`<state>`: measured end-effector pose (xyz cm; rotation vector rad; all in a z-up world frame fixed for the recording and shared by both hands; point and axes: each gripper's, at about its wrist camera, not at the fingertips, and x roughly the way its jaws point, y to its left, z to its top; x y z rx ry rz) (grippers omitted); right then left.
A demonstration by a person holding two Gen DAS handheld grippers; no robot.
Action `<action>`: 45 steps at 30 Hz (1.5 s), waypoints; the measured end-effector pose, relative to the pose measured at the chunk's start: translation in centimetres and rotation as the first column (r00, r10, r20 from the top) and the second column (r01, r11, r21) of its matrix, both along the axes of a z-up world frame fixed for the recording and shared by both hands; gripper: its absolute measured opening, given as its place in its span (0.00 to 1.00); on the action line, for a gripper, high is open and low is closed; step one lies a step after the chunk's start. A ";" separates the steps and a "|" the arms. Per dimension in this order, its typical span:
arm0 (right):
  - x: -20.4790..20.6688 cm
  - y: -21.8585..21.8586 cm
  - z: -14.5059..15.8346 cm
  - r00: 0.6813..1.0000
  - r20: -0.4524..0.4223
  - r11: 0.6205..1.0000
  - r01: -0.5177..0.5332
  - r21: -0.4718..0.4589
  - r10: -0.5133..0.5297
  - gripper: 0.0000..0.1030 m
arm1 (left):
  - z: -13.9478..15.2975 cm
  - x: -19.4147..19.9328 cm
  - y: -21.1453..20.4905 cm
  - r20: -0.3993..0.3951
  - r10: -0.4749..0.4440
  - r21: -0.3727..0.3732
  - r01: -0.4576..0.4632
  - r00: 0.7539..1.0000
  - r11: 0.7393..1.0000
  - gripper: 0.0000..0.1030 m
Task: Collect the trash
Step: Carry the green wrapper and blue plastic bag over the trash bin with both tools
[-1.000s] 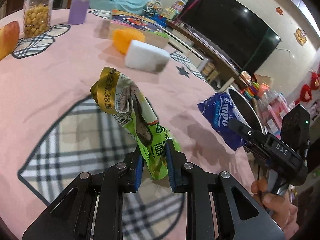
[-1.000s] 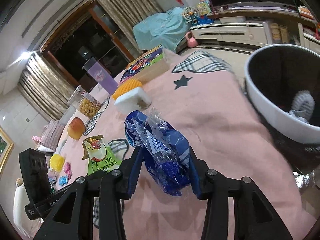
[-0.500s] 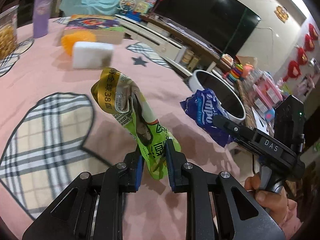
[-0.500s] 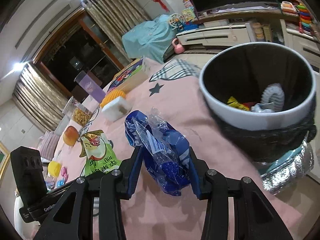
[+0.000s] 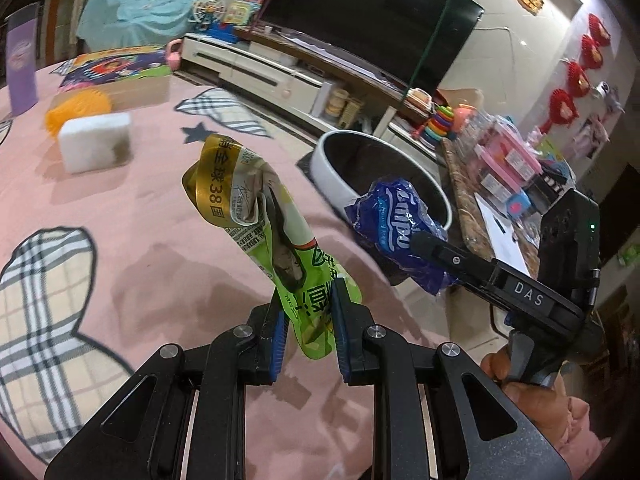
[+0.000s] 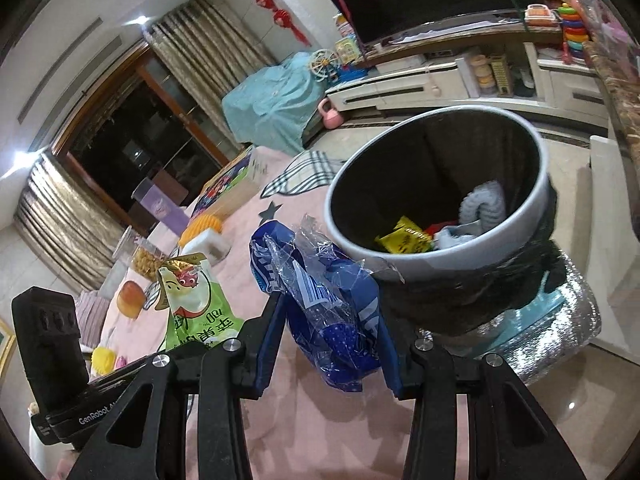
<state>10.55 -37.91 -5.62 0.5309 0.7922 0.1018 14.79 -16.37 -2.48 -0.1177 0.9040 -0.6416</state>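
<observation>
The left gripper (image 5: pixel 308 320) pinches the lower end of a green snack wrapper (image 5: pixel 264 224) between its fingers, above the pink table (image 5: pixel 140 232). The right gripper (image 6: pixel 328 344) clamps a blue plastic wrapper (image 6: pixel 328 300) between nearly closed fingers; just beyond stands the trash bin (image 6: pixel 400 264).

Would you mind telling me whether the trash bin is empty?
Not empty: the trash bin holds a yellow wrapper and pale crumpled items.

Pink checked tablecloth (image 5: pixel 120 216) under white sponge (image 5: pixel 95 146), orange ball (image 5: pixel 76 106), purple cup (image 5: pixel 20 66).
</observation>
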 end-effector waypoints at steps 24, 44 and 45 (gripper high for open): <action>-0.4 -4.7 1.0 0.995 0.022 0.995 0.098 -0.005 -0.097 0.42 | 0.6 1.4 -7.1 -0.004 -0.126 0.015 0.126 0.992 0.992 0.18; 1.1 -6.4 1.4 0.992 0.026 0.992 0.126 -0.023 -0.126 0.43 | 1.1 3.5 -11.2 -0.008 -0.164 0.022 0.164 0.986 0.986 0.18; 1.2 -6.5 1.4 0.992 0.026 0.992 0.126 -0.026 -0.126 0.43 | 1.0 3.7 -11.4 -0.011 -0.163 0.023 0.164 0.987 0.986 0.18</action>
